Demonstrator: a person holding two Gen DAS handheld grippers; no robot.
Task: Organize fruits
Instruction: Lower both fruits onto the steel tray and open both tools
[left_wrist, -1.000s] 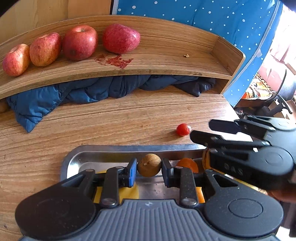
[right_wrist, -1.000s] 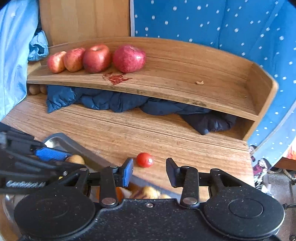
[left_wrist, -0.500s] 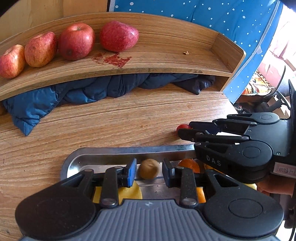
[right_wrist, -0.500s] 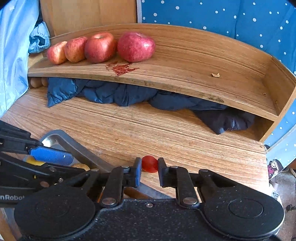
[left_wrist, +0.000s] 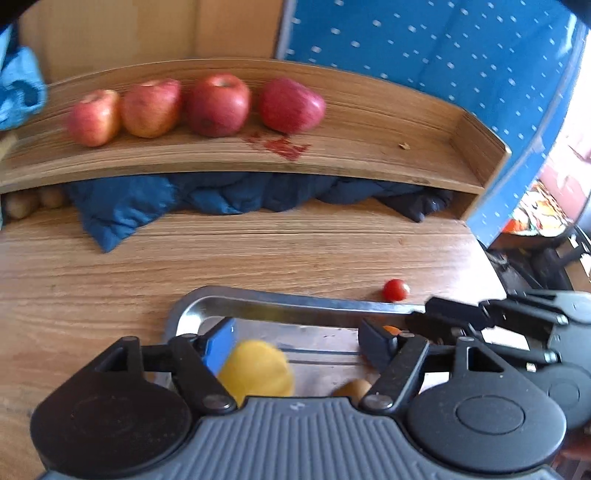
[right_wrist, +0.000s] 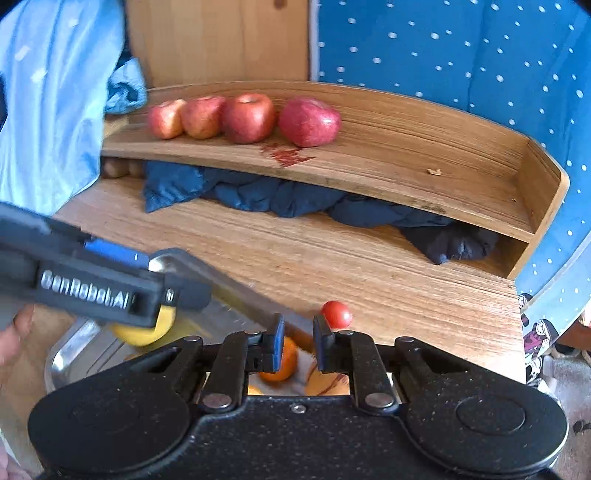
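My left gripper (left_wrist: 299, 343) stands wide open over the metal tray (left_wrist: 277, 299). A yellow fruit (left_wrist: 255, 369) lies between its fingers, close to the blue left pad. A brown kiwi-like fruit (left_wrist: 351, 387) lies loose by the right finger. My right gripper (right_wrist: 298, 345) is closed to a narrow slit with nothing in it, above an orange (right_wrist: 284, 363) at the tray's right end. The cherry tomato (right_wrist: 336, 314) sits on the table just beyond its right fingertip. Several red apples (left_wrist: 218, 105) line the shelf (left_wrist: 369, 147).
A dark blue jacket (left_wrist: 221, 195) is stuffed under the shelf, with small brown fruits (left_wrist: 22, 203) at its left end. The table's right edge (right_wrist: 517, 332) is close to the tomato. A light blue cloth (right_wrist: 48, 110) hangs at the left. A red stain (left_wrist: 284, 147) marks the shelf.
My left gripper has opened, dropped the brown fruit and now straddles the yellow fruit. My right gripper closed around the tomato, then drew back; the tomato stays on the table.
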